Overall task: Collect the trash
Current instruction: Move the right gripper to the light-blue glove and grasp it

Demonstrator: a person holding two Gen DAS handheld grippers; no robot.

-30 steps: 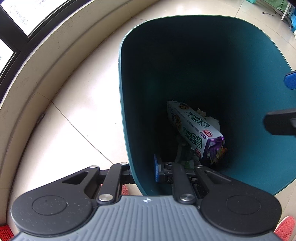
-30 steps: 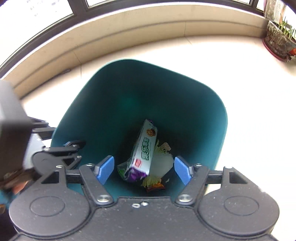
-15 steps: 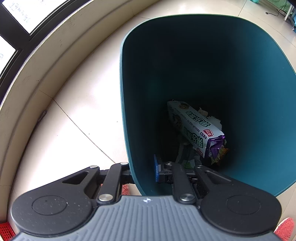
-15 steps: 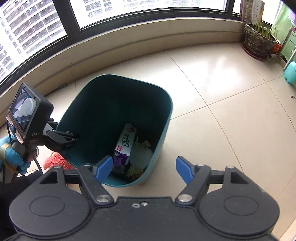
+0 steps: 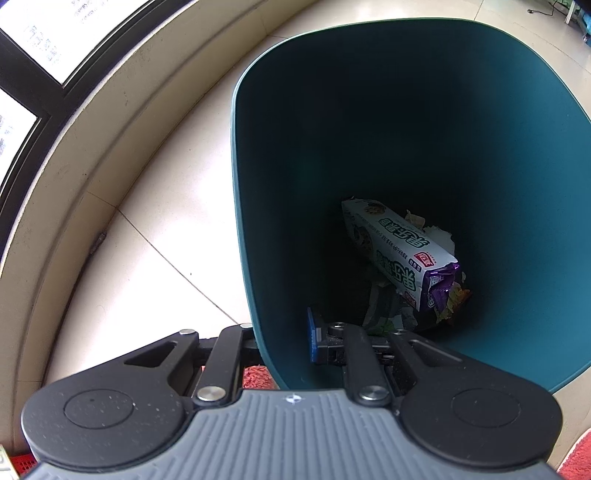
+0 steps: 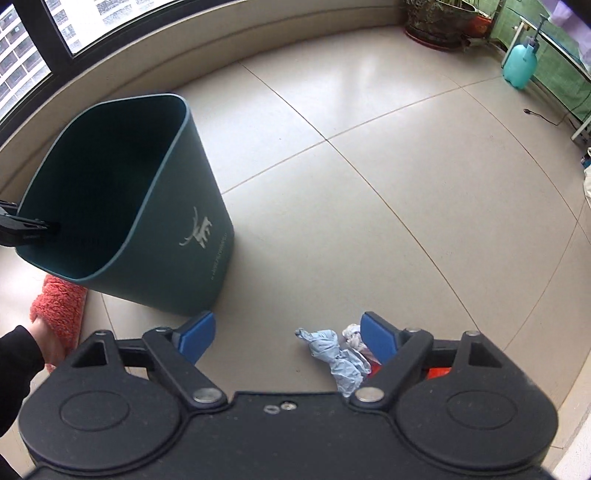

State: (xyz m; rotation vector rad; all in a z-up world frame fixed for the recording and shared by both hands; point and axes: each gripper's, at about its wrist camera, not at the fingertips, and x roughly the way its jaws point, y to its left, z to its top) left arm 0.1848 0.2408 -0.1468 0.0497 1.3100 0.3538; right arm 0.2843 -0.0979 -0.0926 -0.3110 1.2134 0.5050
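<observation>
Tiled floor [image 6: 369, 184], potted plant [image 6: 439, 22] and teal sprayer [image 6: 519, 64] far off. Orange slipper [image 6: 59, 314] touched the bin's base. Dark teal bin [image 6: 192, 206] held a snack wrapper [image 5: 399, 254] over scraps. Left gripper [image 5: 284, 339] pinched the bin's wall. Right gripper [image 6: 284, 334] was spreading, nothing between its jaws, above crumpled blue trash [image 6: 332, 350] lying on the floor.

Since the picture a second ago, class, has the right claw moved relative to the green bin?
Yes. The right claw has swung away from above the green bin, which now stands at its left, and its jaws are opening over crumpled trash on the floor.
</observation>
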